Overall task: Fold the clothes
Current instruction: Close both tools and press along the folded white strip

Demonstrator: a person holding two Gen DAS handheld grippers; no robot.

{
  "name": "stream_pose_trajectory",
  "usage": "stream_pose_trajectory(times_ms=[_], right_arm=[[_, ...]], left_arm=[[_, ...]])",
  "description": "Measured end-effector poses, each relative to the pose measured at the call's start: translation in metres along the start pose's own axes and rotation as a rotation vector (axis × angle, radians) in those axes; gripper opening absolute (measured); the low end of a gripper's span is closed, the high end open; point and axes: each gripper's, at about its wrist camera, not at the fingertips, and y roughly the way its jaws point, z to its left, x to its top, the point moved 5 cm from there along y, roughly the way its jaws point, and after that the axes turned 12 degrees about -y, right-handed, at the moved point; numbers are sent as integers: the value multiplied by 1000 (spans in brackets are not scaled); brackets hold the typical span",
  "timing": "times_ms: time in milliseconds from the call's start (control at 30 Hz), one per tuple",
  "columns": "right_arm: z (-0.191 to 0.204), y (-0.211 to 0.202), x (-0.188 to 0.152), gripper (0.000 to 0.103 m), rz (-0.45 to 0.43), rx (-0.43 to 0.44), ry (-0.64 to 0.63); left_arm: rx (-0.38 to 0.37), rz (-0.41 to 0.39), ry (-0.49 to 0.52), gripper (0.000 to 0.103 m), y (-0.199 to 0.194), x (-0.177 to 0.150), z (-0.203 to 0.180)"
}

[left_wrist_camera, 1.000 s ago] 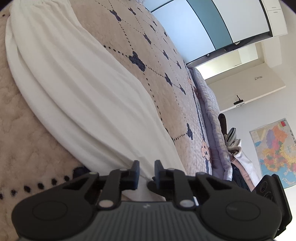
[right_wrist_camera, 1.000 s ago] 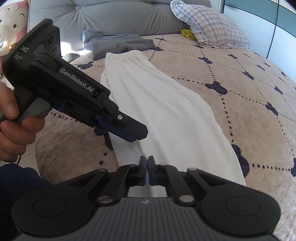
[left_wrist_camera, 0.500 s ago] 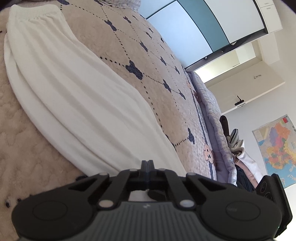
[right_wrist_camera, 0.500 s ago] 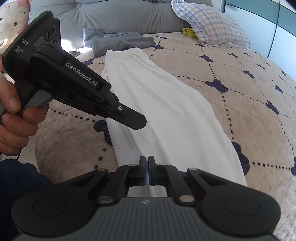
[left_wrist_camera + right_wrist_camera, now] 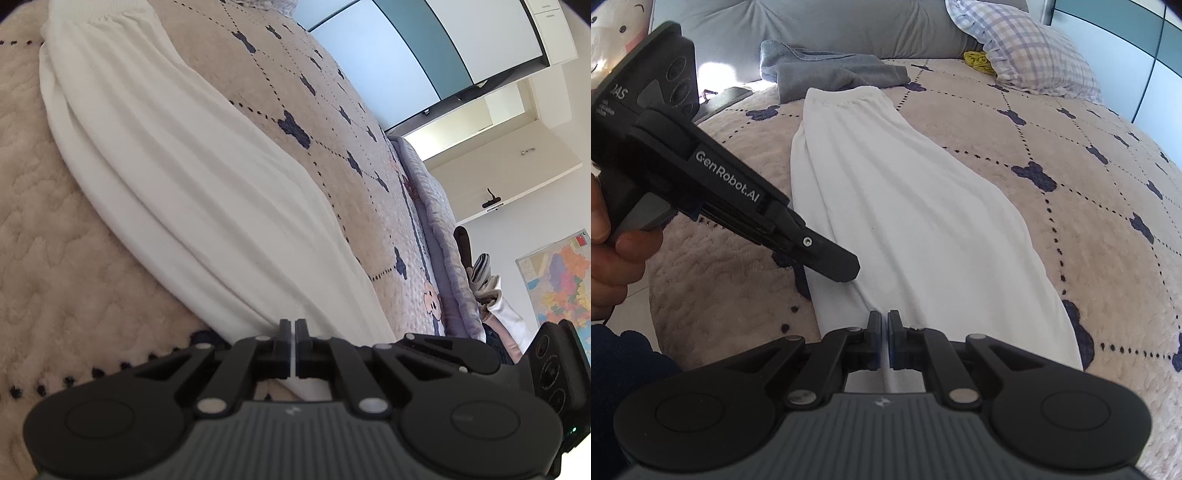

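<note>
On the side of the left gripper (image 5: 846, 269), white letters spell "GenRobot.AI"; near its back end a partial mark reads "DAS", with smaller print below too fine to read. A bare hand (image 5: 613, 254) holds its handle at the left edge of the right wrist view.

Spread lengthwise on a bed (image 5: 1089, 229) lies a long white garment (image 5: 905, 206), its gathered elastic waistband at the far end and its near end at the bed's edge, under both grippers. The left gripper has its jaws closed on the near left edge of the garment; in its own view a thin strip of white cloth shows between the pads. The right gripper (image 5: 885, 332) is likewise pinched on the cloth at the near end, a white fold running between its blue-lined pads.

The bed cover is beige and fleecy, crossed by dotted dark lines with small navy bear shapes at the crossings. A crumpled grey garment (image 5: 827, 70) lies beyond the waistband, against a grey tufted headboard (image 5: 798, 22). A checked lilac pillow (image 5: 1034, 55) sits at the far right, a small yellow item (image 5: 977, 61) beside it. A cartoon plush (image 5: 617, 33) peeks in at top left.

From the left wrist view, teal and pale wardrobe panels (image 5: 424, 48), a cream door (image 5: 509, 177) and a coloured wall map (image 5: 561, 273) show beyond the bed.
</note>
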Motion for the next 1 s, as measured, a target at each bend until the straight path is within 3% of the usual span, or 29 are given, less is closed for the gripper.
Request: stream_pose_trajectory(times_ms=[167, 300, 367, 433, 500, 633, 767, 833, 867, 900, 1000], right_arm=[[-4, -5, -1, 2, -29, -1, 37], [-4, -10, 0, 2, -47, 3, 46], [-1, -12, 1, 2, -46, 4, 36], [-1, -12, 0, 2, -48, 3, 40], [-2, -14, 0, 2, -57, -1, 48], [0, -20, 1, 2, -73, -7, 46], [5, -23, 2, 2, -75, -2, 11], [7, -23, 2, 2, -75, 3, -2], [8, -23, 2, 2, -74, 6, -5], [8, -24, 2, 2, -73, 9, -10], [12, -26, 1, 1, -70, 26, -30]], left_arm=[[5, 8, -9, 0, -1, -3, 12], [-42, -10, -5, 1, -7, -3, 7], [-78, -26, -6, 6, -11, -2, 2], [-105, -38, -22, 20, -11, -1, -1], [-107, -29, -43, 27, -7, 0, -1], [-98, -20, -67, 32, 2, -1, 0], [-100, -34, -81, 32, 11, 4, -4], [-92, -32, -76, 22, 15, 6, -5], [-80, -26, -73, 6, 16, 6, -5], [-67, -20, -70, 1, 17, 5, -4], [-45, -28, -52, 1, 11, 1, -2]])
